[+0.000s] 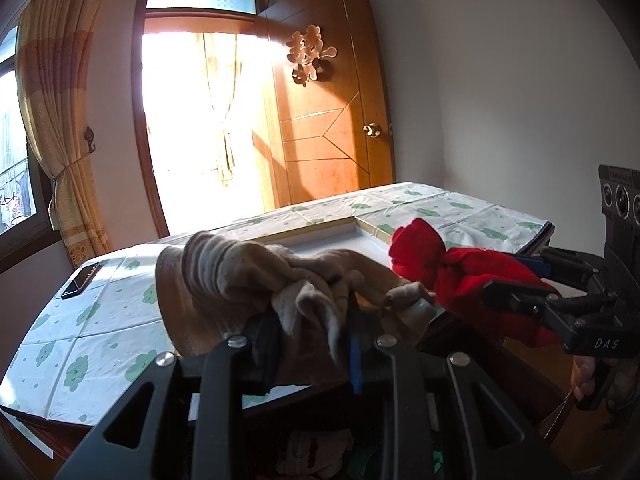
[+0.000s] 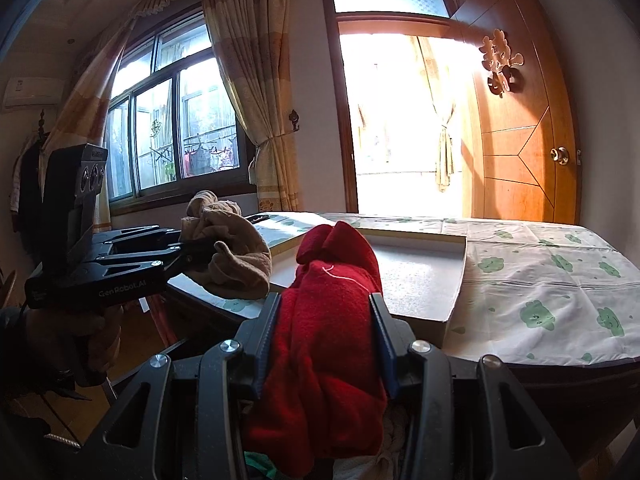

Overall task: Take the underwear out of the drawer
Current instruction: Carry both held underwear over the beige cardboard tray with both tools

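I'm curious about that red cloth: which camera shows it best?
The right wrist view: the red cloth fills the middle, clamped between the right gripper's fingers. The left wrist view shows the same cloth smaller, off to the right, seen from the side in that gripper.

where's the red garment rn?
The red garment is clamped in the right tongs, held in front of the white tray on the clothed table, right of the beige garment.

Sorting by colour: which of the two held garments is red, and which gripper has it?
The red garment is clamped in the right gripper. The other, in the left gripper, is a beige garment.
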